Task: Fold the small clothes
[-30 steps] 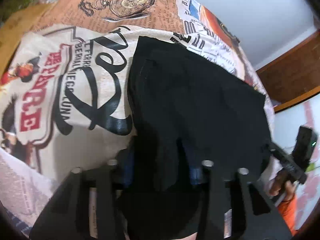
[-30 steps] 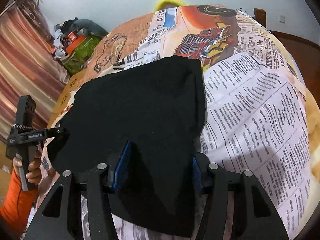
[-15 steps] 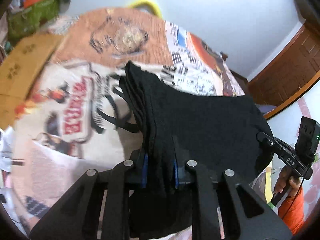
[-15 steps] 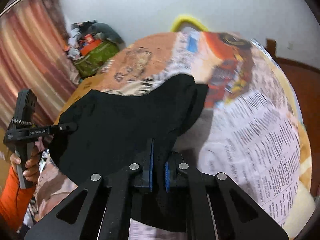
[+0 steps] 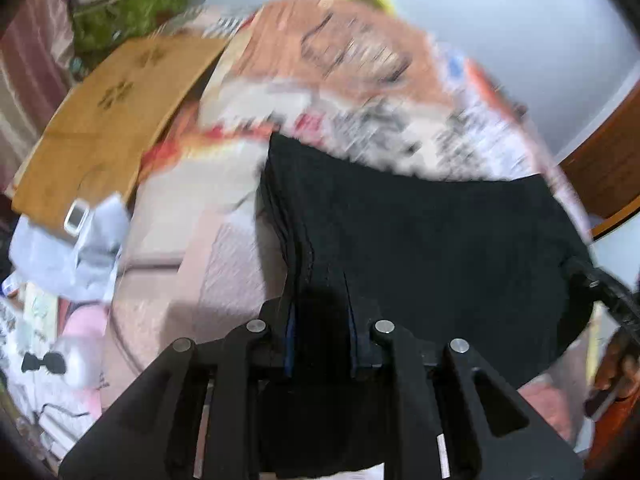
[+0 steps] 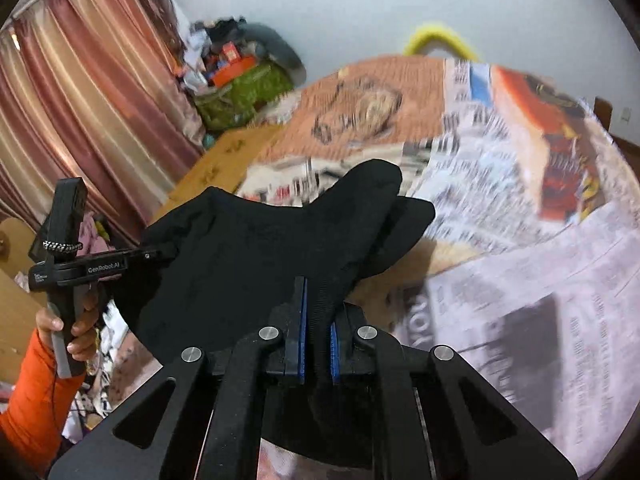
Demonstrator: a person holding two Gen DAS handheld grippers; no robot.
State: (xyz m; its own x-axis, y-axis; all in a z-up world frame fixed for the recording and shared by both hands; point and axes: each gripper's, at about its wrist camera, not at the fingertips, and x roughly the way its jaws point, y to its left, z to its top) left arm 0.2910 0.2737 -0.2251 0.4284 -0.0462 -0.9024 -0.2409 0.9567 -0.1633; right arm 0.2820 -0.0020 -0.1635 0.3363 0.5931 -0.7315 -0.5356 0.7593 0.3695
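Observation:
A black garment hangs lifted between both grippers above a bed covered in a newspaper-print sheet. My left gripper is shut on the garment's near edge. My right gripper is shut on a bunched edge of the same garment. The left gripper also shows in the right wrist view, gripping the garment's far corner. The right gripper's tip shows at the right edge of the left wrist view. The far part of the garment droops toward the sheet.
A wooden board lies left of the bed. A green bag with clutter sits by the pink curtain. Grey and pink clothes lie at the bed's left side. A yellow item stands at the far end.
Both grippers closed on the garment and lifted it off the sheet. The cameras tilted up, so more of the room shows. The garment now hangs stretched between the two grippers.

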